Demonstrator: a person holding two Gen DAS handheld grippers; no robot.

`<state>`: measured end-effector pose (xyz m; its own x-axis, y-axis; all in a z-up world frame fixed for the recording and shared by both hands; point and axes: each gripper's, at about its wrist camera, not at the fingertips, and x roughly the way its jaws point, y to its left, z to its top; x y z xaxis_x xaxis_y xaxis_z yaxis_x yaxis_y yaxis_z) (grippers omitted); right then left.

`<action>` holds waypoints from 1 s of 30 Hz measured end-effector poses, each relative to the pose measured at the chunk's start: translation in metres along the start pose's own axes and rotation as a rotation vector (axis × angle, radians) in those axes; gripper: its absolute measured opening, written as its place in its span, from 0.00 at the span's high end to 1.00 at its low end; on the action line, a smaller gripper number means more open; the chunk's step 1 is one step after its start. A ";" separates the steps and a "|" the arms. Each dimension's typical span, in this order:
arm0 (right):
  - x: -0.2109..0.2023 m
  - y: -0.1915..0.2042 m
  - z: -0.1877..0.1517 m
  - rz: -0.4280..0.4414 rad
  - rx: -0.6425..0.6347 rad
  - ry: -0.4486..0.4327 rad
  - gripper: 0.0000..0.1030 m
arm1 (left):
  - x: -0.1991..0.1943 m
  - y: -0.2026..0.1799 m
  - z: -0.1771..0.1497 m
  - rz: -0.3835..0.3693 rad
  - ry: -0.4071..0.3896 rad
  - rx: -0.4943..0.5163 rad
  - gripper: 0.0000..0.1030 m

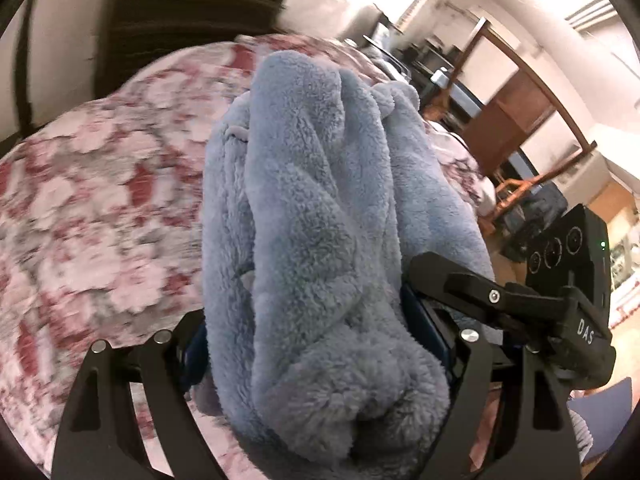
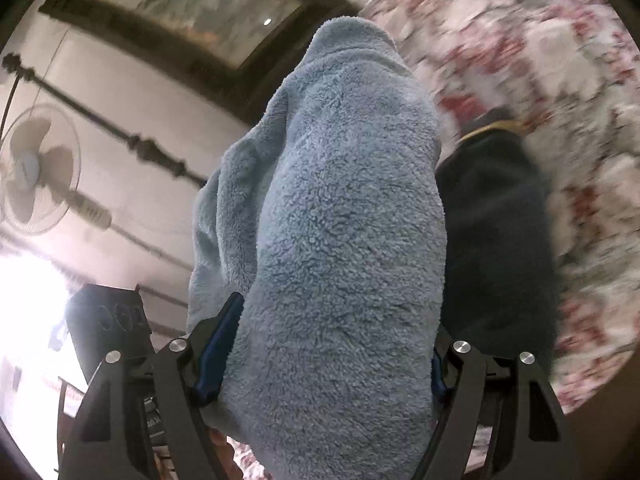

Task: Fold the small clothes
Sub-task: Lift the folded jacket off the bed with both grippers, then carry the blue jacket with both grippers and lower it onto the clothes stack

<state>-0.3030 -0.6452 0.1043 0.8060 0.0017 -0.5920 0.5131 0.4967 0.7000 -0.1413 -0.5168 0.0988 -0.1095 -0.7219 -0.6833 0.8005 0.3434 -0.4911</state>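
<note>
Behind your two claws lies a bed under a bedspread printed with red and white flowers, blurred in both views. You have one fluffy light-blue garment in play, and both claws have it. Your left claw is clamped on a thick bunched fold of it: the fleece fills the whole gap between the fingers, presses against both blue pads, and rises up and away from the claw over the bedspread. Your right claw grips the same garment in the same way, with the fleece wedged between its two fingers and one blue pad showing at the left edge of the cloth. From there the garment stands up ahead of the claw in a tall rounded mound. In the right wrist view, one dark navy garment with a yellowish band near its far end lies on the bedspread, just beside the blue one and partly hidden behind it. That view also shows one wall fan and one framed picture on the wall. In the left wrist view your right claw's black body sits at the lower right, touching the blue fleece, with wooden furniture in the room beyond.
</note>
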 end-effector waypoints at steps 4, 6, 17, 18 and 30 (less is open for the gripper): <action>-0.007 -0.035 0.009 -0.054 0.041 -0.021 0.25 | 0.042 -0.018 0.002 -0.001 0.065 0.020 0.19; -0.004 -0.058 0.009 -0.086 0.070 -0.018 0.25 | 0.064 -0.014 -0.001 0.044 0.087 0.010 0.13; 0.003 -0.131 -0.005 -0.011 0.116 -0.041 0.25 | 0.111 -0.006 -0.019 0.095 0.140 -0.022 0.04; 0.003 -0.135 -0.007 -0.007 0.126 -0.049 0.25 | 0.116 -0.007 -0.022 0.098 0.143 -0.022 0.04; -0.006 -0.129 -0.005 -0.016 0.130 -0.013 0.14 | 0.099 0.001 -0.031 0.035 0.136 -0.160 0.04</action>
<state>-0.3758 -0.7049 0.0156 0.8008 -0.0172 -0.5987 0.5591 0.3797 0.7370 -0.1694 -0.5698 0.0138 -0.1705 -0.6243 -0.7623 0.7028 0.4652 -0.5382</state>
